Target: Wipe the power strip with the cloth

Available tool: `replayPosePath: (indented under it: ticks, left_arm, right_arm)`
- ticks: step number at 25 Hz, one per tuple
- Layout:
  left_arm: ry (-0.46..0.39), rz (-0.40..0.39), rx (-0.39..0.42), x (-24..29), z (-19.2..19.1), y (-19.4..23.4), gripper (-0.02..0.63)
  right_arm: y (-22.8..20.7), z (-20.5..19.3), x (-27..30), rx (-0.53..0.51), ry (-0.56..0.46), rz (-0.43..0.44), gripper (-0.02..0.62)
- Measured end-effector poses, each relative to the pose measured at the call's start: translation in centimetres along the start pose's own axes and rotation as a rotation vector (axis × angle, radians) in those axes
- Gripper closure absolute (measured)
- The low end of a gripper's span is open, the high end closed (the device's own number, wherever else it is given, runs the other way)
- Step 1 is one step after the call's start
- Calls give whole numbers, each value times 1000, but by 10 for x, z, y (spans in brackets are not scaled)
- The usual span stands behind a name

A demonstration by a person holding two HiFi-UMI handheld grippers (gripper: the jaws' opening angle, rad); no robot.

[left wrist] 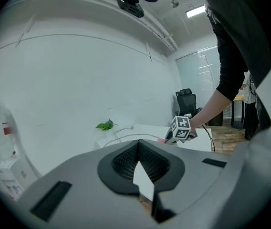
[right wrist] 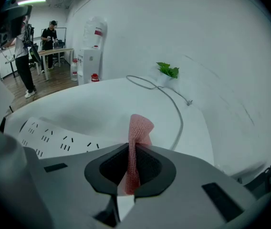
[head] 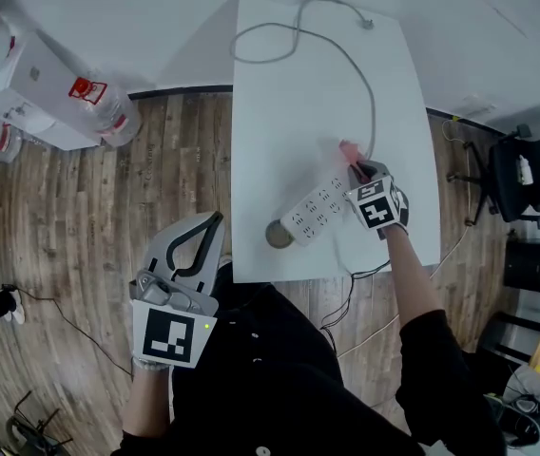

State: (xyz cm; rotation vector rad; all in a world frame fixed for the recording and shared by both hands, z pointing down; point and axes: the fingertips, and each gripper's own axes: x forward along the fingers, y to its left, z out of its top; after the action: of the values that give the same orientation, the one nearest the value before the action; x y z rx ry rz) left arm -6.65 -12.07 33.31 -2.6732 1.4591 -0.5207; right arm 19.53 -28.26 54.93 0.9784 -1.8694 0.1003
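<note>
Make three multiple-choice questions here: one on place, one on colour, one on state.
1. Where is the left gripper? A on a shelf; B beside the table, above the wooden floor; C in a sink.
2. What colour is the cloth? A pink; B blue; C green.
3. What state is the right gripper in? A open, empty; B shut on a spoon; C shut on the cloth.
Answers: 1 B, head view shows it off the table's edge; 2 A, it reads pink in both views; 3 C, its jaws pinch the cloth.

Bright, even light; fisheye edges perhaps slightly soft.
</note>
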Motion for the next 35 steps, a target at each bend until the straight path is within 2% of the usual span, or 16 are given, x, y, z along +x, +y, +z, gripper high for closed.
replayPosePath:
  ticks: [16, 31, 35]
  left_arm:
    - [-18, -22, 4, 5, 5, -7, 594]
    - [-21, -32, -5, 5, 6, -15, 594]
    - [-28, -35, 2, 3, 6, -13, 594]
  right_arm:
    - [26, 8, -6, 21, -38, 55, 545]
    - [92, 22, -22, 41, -114, 153, 545]
    - [120, 28, -31, 12, -130, 196, 545]
